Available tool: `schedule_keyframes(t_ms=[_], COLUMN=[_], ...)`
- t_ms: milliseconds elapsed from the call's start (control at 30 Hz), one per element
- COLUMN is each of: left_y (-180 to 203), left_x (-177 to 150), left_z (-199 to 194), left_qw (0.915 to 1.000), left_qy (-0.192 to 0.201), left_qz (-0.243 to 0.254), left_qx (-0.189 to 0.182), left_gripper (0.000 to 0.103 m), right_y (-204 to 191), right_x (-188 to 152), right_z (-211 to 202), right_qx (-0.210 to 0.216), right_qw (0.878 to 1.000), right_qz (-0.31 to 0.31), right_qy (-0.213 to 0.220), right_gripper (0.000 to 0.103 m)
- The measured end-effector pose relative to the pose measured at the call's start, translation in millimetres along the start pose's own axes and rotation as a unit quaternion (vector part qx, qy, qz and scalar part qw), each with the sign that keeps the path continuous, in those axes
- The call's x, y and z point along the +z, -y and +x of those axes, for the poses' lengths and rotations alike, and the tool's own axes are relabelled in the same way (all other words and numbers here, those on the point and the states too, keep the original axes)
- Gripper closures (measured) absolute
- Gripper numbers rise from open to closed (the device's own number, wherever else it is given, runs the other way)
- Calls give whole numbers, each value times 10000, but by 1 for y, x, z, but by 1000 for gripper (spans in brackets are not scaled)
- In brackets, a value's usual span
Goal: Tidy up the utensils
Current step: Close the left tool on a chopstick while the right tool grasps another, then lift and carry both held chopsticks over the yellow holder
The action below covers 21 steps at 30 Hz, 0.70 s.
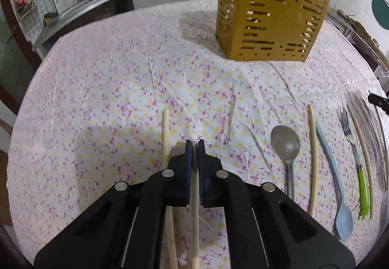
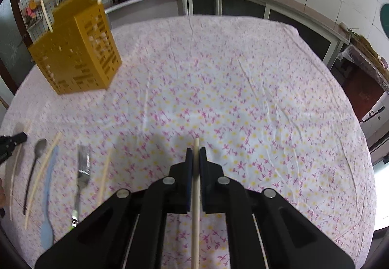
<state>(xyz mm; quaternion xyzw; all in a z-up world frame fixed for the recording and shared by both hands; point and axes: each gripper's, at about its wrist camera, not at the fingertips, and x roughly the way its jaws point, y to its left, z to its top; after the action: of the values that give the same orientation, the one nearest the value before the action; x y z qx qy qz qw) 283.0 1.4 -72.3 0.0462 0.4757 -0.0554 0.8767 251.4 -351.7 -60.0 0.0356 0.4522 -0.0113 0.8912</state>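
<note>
In the left wrist view, the left tool at lower centre is clenching a pale wooden chopstick; a second wooden chopstick is lying just to its left on the floral-clothed surface, and the slotted mustard-yellow plastic utensil holder is standing at upper right. In the right wrist view, the right tool is gripping another light wooden chopstick at lower centre, with the holder at upper left.

Both wrist views sit close above the desk, angled steeply down along their tongs toward the far kitchen wall. Left view has the yellow holder far right; right view has it far left. Shared: the holder and the utensil row between them.
</note>
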Motion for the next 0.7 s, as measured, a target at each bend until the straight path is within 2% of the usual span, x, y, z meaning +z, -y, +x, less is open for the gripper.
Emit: schedule_keyframes(t_ms=[367, 700], left_y=[1, -5], left_x=[18, 35], left_z=[-58, -89], left_qw=[9974, 9929], left_qy=[715, 1149], left_qz=[-66, -257], left_qx=[-78, -184], left_gripper=[100, 100], right_y=[-3, -7], right_x=[24, 29], right_z=[-68, -91], right_qx=[261, 288], right_qw=[9949, 9924], right_qz=[99, 58], right_qy=[968, 1192], right_gripper=[97, 97])
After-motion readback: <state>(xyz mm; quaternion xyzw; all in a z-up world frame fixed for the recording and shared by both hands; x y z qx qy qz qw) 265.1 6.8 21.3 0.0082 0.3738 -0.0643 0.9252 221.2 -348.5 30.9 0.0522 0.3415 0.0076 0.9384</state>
